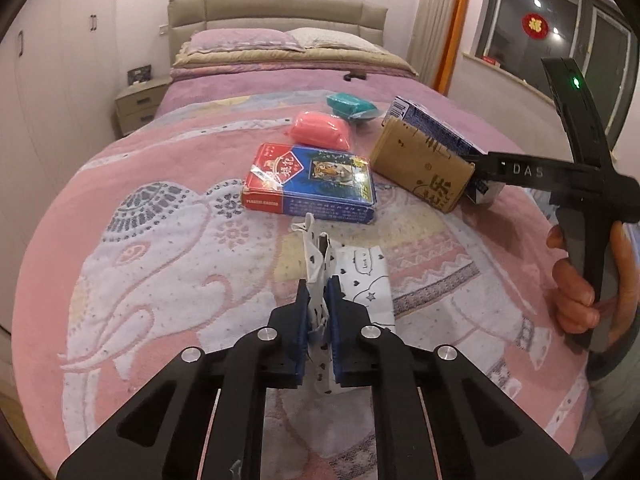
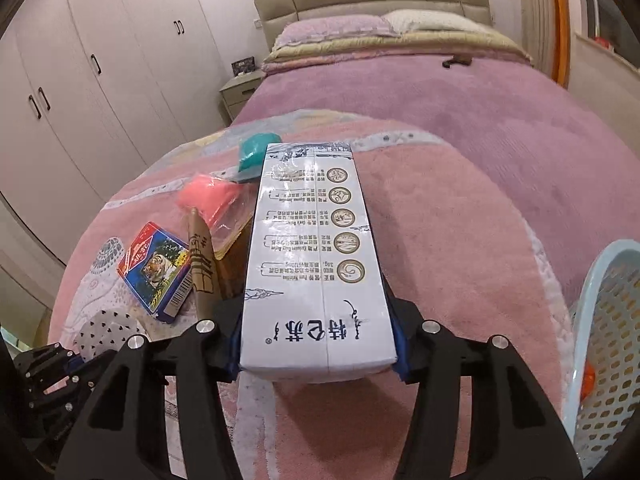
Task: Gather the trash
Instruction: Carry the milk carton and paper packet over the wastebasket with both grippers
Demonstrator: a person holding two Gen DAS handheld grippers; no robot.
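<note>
White crumpled paper wrapper printed with small black hearts and stars (image 1: pixel 352 280) lies on the pink elephant-patterned blanket (image 1: pixel 168 248), one pinched-up fold caught between the blue pads of the left gripper (image 1: pixel 318 300), whose jaws are closed on it. Just beyond it sits a red-and-blue playing-card box with a tiger picture (image 1: pixel 310 182), then a pink wrapped block (image 1: pixel 320 130) and a teal wrapped block (image 1: pixel 350 106). To the right, the right gripper (image 2: pixel 318 344) clamps a tall white-and-blue milk carton (image 2: pixel 316 260) by its sides, beside a brown paper package (image 1: pixel 420 164). A pale perforated plastic basket (image 2: pixel 604 320) stands at the far right.
</note>
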